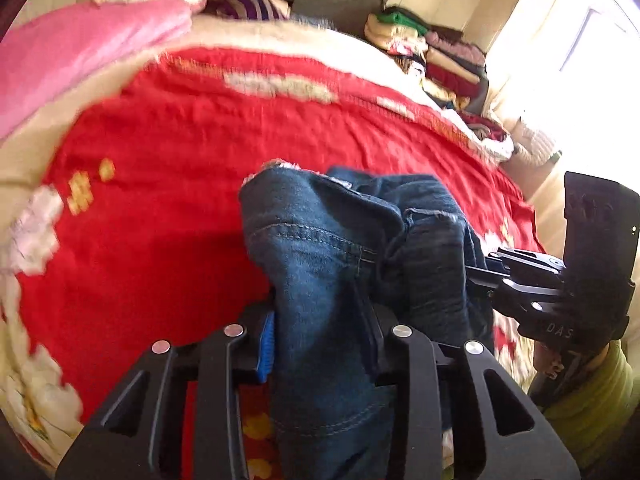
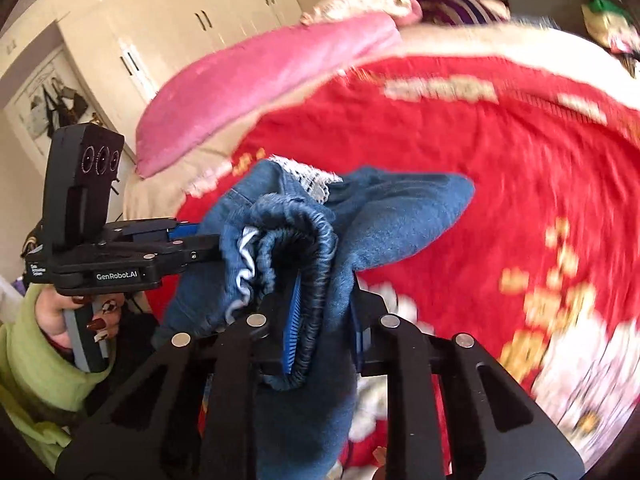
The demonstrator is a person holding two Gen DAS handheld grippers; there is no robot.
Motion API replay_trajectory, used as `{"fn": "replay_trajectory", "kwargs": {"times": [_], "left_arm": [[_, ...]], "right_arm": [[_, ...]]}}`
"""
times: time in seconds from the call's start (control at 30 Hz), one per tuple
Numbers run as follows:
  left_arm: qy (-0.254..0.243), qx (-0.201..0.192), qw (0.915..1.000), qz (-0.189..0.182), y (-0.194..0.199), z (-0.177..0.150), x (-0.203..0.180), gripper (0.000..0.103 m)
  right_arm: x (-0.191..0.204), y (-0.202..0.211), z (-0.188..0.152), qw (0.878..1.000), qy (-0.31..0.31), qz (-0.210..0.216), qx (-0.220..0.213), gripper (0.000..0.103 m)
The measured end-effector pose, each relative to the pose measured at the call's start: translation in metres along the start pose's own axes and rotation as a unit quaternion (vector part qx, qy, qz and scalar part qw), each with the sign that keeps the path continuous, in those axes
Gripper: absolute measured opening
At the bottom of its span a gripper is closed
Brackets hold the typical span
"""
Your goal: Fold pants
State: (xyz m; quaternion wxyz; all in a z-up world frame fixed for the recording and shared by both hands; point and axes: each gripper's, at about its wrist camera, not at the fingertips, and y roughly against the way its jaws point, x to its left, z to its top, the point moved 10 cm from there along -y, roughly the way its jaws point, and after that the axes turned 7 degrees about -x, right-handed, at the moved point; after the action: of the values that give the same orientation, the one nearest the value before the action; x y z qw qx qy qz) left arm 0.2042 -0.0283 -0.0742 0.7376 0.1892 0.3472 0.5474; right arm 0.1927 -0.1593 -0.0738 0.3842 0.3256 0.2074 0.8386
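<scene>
1. We are pinching the blue denim pants in our left gripper, its jaws pressed onto a stitched fold.
2. We are clamping the elastic waistband in our right gripper.
3. We are holding the bunched pants off the red bedspread, between both grippers, near a pink pillow.

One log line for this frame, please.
left claw: shut on jeans | right claw: shut on jeans | jeans bunched above red bedspread
</scene>
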Motion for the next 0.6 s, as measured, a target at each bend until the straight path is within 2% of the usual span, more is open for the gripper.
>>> {"fn": "replay_trajectory", "kwargs": {"times": [0.13,0.23,0.3,0.47,0.53,0.6], "left_arm": [[-0.004,-0.021,0.9997,0.014,0.002,0.026,0.009,0.032],[-0.008,-0.023,0.9991,0.034,-0.007,0.037,0.02,0.032],[-0.012,-0.014,0.9984,0.054,-0.018,0.035,0.028,0.032],[-0.005,0.01,0.9975,0.07,-0.035,0.019,0.042,0.036],[-0.001,0.016,0.9972,0.072,-0.039,0.013,0.047,0.04],[0.001,0.018,0.9972,0.073,-0.041,0.012,0.049,0.042]], "right_arm": [[-0.003,-0.009,0.031,1.0,0.008,-0.001,-0.022,0.014],[-0.012,-0.019,0.039,1.0,0.007,-0.01,-0.026,0.014],[-0.021,-0.031,0.036,1.0,0.001,-0.022,-0.013,0.015],[-0.047,-0.05,0.009,0.997,-0.012,-0.074,0.032,0.023],[-0.057,-0.052,-0.001,0.995,-0.027,-0.085,0.04,0.034],[-0.065,-0.053,-0.005,0.993,-0.028,-0.102,0.044,0.041]]}}
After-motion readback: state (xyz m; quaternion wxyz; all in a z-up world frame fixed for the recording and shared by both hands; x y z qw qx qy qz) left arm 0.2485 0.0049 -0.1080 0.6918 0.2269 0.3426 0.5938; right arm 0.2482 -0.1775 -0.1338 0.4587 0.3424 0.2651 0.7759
